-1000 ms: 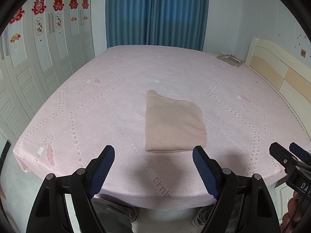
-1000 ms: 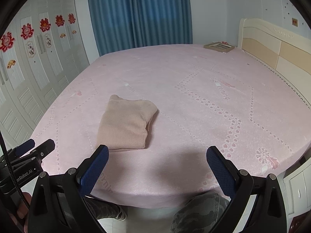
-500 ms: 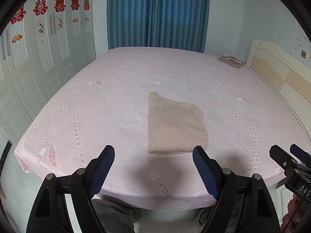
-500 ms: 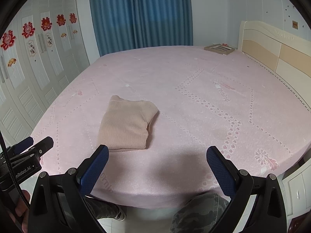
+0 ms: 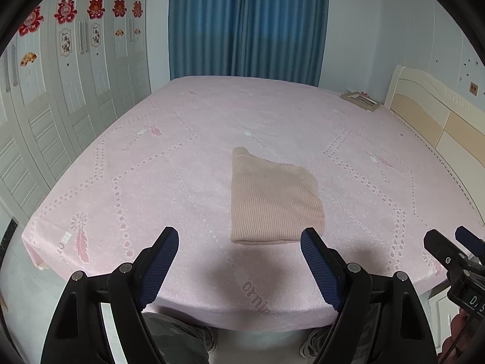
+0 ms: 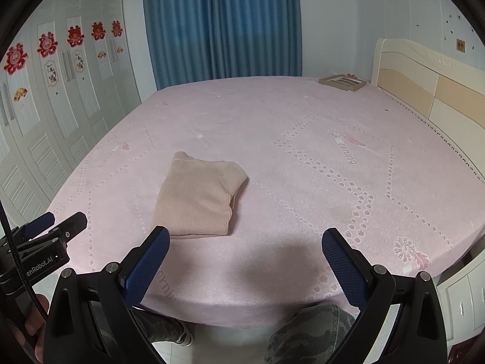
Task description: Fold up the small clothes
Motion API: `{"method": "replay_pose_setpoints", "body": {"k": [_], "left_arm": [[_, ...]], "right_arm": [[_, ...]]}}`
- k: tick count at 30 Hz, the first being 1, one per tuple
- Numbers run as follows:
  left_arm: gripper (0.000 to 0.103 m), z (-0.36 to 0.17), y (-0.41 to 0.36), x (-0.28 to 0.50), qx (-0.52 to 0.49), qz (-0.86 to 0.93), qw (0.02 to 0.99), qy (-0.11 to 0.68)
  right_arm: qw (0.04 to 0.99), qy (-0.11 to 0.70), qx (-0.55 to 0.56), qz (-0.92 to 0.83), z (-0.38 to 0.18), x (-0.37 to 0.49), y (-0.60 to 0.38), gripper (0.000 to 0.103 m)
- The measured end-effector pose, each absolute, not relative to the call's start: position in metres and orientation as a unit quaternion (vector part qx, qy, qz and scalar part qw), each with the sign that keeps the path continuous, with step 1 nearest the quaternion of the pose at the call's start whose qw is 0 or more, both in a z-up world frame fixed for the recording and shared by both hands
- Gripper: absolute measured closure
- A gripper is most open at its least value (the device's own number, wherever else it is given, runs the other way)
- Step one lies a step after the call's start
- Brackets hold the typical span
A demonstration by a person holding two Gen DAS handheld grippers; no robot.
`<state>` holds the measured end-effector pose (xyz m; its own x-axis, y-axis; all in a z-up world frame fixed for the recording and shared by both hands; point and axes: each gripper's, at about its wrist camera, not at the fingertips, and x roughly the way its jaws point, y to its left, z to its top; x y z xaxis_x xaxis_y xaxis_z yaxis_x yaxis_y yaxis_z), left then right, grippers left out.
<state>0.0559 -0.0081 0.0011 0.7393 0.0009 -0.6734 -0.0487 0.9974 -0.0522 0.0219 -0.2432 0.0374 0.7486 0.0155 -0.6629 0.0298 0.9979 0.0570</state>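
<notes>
A wide bed covered in a pale pink sheet printed with dotted lines and feathers [image 5: 145,182] fills the space ahead of both your grippers, reaching from just under their fingertips to the far wall. Beyond its far edge hang long blue pleated curtains [image 5: 248,24]. Off to the left of your grippers stands a white panelled wardrobe with red paper decorations on its doors [image 5: 69,69], and off to the right is a cream and tan wooden headboard [image 6: 424,88].

On the sheet lies the folded beige ribbed knit garment [image 5: 272,200] — a flat, roughly square bundle. From your left gripper [image 5: 239,265] it sits just ahead and slightly right of centre, its near edge close to the tip of the right-hand finger. From your right gripper [image 6: 245,262] the same garment [image 6: 197,197] lies ahead and to the left, its near edge just past the left-hand finger.

Both grippers hover over the near edge of the bed, tilted downward, jaws spread wide with nothing between the dark blue textured pads [image 5: 321,273] — neither touches the garment.

Far ahead and to the right, near the headboard, a small flat framed object [image 6: 342,82] rests on the bed; what it is cannot be told.

Below the grippers, camouflage-patterned trousers [image 6: 303,333] show at the bed's edge.
</notes>
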Motion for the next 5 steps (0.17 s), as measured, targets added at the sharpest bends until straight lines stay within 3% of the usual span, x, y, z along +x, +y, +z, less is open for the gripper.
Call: {"method": "replay_pose_setpoints", "body": {"k": [5], "left_arm": [[0.019,0.0027,-0.0036,0.0569,-0.039,0.006,0.938,0.344]], "right_arm": [[0.933,0.358,0.034,-0.001,0.0362,0.0241,-0.2443,0.004]]}}
